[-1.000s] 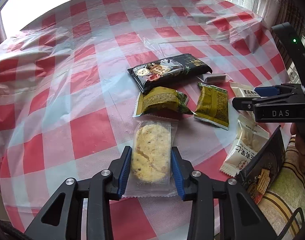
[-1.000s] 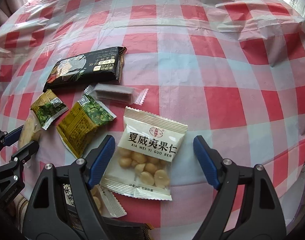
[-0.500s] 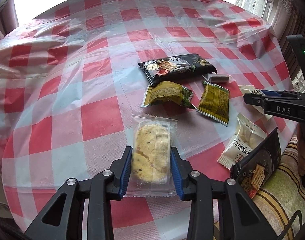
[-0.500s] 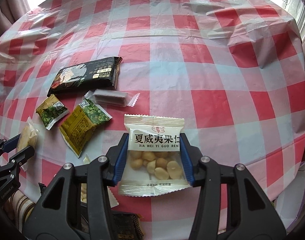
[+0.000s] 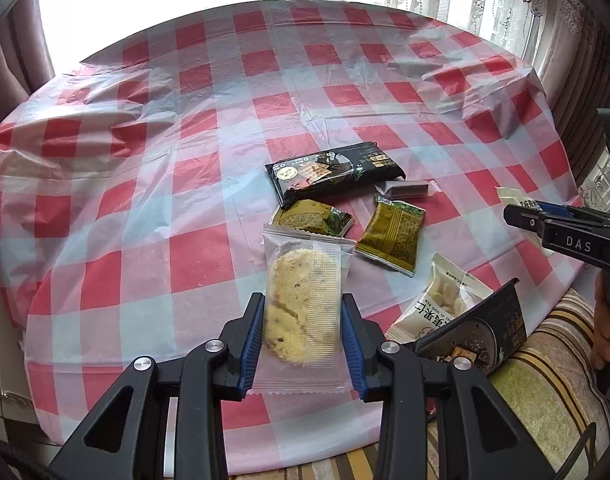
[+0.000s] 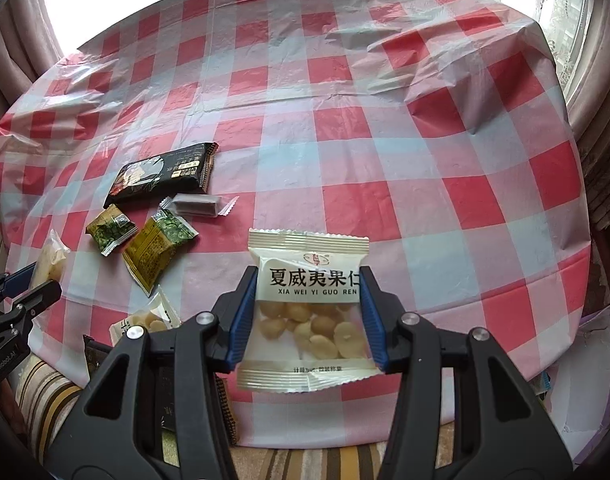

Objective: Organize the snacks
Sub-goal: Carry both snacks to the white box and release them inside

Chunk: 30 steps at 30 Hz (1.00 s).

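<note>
My left gripper [image 5: 301, 300] is shut on a clear packet with a pale cookie [image 5: 297, 264] and holds it just above the checked tablecloth [image 5: 185, 168]. In the right wrist view my right gripper [image 6: 309, 280] is shut on a white packet of nuts [image 6: 309, 328], its blue pads [image 6: 241, 316] pressing both sides. From the left wrist view the right gripper [image 5: 523, 216] shows side on at the right edge, a corner of the white packet [image 5: 515, 196] beyond it. The left gripper [image 6: 25, 288] sits at the far left of the right wrist view.
On the cloth lie a black packet [image 5: 333, 170], two green-yellow packets [image 5: 313, 218] [image 5: 391, 236], a small brown bar in clear wrap [image 5: 407, 189] and a second white nut packet [image 5: 441, 304]. Another black packet [image 5: 477, 328] leans at the table's edge over a striped cushion [image 5: 545, 380].
My right gripper closed on the white nut packet and lifted it. The left gripper rose with the cookie packet, and the table looks farther away in both views.
</note>
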{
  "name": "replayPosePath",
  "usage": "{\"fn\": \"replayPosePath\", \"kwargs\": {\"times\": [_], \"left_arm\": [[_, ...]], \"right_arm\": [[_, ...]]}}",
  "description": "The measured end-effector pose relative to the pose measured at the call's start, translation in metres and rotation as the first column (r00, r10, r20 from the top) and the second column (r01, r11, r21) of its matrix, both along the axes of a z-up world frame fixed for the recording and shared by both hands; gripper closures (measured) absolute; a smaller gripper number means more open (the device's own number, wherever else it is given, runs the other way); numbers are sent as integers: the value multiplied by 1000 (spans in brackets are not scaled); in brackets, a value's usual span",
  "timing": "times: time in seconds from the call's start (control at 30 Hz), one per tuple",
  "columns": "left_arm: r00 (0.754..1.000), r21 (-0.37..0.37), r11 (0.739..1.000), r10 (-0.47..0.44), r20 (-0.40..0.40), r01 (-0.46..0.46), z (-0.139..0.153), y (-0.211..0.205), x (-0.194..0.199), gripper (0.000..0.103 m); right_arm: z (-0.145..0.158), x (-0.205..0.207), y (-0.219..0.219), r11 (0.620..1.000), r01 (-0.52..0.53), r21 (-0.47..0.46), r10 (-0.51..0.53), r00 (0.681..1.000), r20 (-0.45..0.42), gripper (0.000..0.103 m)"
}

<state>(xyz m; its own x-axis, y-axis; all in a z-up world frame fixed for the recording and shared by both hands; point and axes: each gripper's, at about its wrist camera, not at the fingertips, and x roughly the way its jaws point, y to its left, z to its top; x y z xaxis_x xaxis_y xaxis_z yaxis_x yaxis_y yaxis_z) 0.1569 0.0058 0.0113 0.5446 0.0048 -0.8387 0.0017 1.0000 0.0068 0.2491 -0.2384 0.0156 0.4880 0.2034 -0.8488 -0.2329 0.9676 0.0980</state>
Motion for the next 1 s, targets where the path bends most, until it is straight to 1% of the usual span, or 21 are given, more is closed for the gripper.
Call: {"fn": "replayPosePath", "kwargs": {"times": [0.13,0.3,0.57,0.77,1.0], "left_arm": [[999,-2,999,-38,14,38,8,-24,5,65],[994,-3,994,-109,27,109,16,-60,14,65],[971,-11,971,-239,20,240,20,-128,25,65],[941,-31,941,-338,6,338,20,-181,31,65],[884,-68,883,-467,-18,465,17,-250,34,65]], "right_arm": [[2,-5,-23,1000,27,12,-27,1000,5,51],[1,-11,-55,997,70,35,-70,998,5,51],[-1,-23,-112,987,149,57,-150,989,3,51],[-9,-34,-164,971,234,54,-234,972,-9,51],[-33,-54,-227,939,342,31,-340,939,-53,51]]}}
